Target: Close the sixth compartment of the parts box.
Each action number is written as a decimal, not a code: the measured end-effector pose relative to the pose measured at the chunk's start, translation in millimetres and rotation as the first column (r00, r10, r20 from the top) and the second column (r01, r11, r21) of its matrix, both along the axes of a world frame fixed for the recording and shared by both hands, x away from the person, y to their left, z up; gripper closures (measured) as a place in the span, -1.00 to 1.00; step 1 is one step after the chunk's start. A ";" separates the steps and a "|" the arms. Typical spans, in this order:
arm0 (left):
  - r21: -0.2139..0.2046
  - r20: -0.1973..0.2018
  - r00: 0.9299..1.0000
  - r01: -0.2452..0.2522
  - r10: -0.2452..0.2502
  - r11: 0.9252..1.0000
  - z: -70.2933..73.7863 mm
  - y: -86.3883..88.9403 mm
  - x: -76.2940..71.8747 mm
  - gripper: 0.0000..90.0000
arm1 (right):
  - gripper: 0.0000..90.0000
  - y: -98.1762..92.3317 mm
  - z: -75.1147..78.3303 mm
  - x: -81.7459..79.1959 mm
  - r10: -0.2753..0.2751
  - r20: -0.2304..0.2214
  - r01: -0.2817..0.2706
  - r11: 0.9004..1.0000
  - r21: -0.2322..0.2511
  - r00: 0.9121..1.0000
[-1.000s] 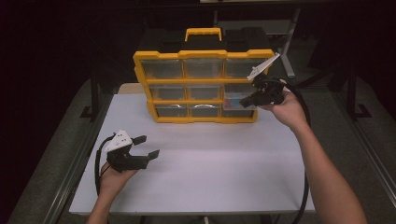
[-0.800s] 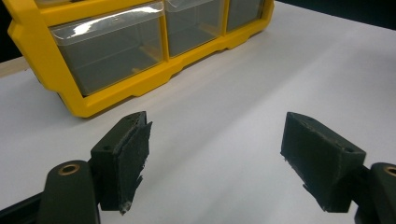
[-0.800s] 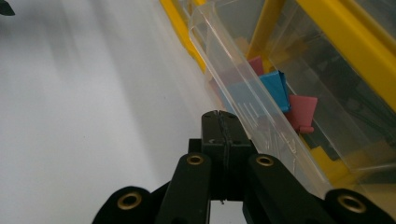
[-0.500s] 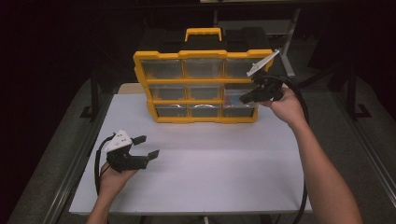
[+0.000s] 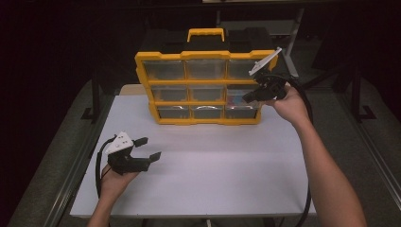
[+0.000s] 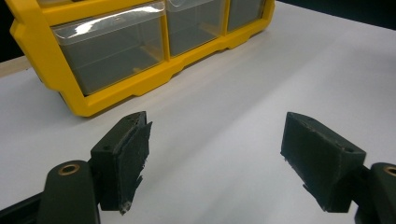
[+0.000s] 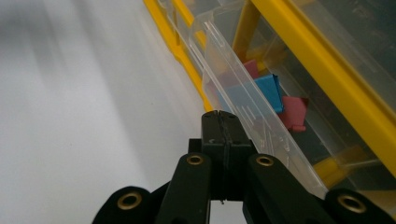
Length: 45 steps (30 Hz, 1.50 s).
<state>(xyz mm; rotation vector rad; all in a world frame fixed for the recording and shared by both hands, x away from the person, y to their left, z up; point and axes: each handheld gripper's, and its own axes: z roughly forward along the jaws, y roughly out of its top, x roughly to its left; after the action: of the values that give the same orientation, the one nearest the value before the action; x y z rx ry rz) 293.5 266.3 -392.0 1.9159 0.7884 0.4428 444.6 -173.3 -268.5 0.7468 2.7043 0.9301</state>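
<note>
Ahead of my left hand-held gripper the white bench lies bare up to the yellow organizer, which walls off the far side. My right hand-held gripper sits against a clear drawer that juts out beside it; open bench lies below.

A drawer cabinet stands upright at the far middle of the table, its drawers in three rows of three facing the person. The right gripper is at the cabinet's right side, by the middle-row right drawer, which stands slightly out and holds small blocks. The left gripper sits low over the near left part of the table, well before the cabinet, pointing right.
</note>
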 end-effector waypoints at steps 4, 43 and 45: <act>0.000 0.001 1.000 0.000 0.000 1.000 0.3 0.8 0.1 -0.48 | 0.97 -0.4 0.2 1.5 -0.013 -0.003 0.013 1.000 0.005 1.000; 0.001 0.003 1.000 -0.001 0.001 1.000 1.0 1.9 -0.6 -0.48 | 0.97 -7.7 0.9 8.1 -0.117 0.033 0.117 0.993 0.020 0.993; 0.001 0.004 1.000 -0.001 0.001 1.000 1.0 1.8 -0.5 -0.48 | 0.97 -8.2 1.1 8.1 -0.120 0.036 0.119 0.993 0.020 0.992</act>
<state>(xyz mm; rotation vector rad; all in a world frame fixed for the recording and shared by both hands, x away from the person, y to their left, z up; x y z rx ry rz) 292.9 268.1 -391.0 1.9150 0.7862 0.4478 452.7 -181.5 -267.4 0.8753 2.5902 0.9319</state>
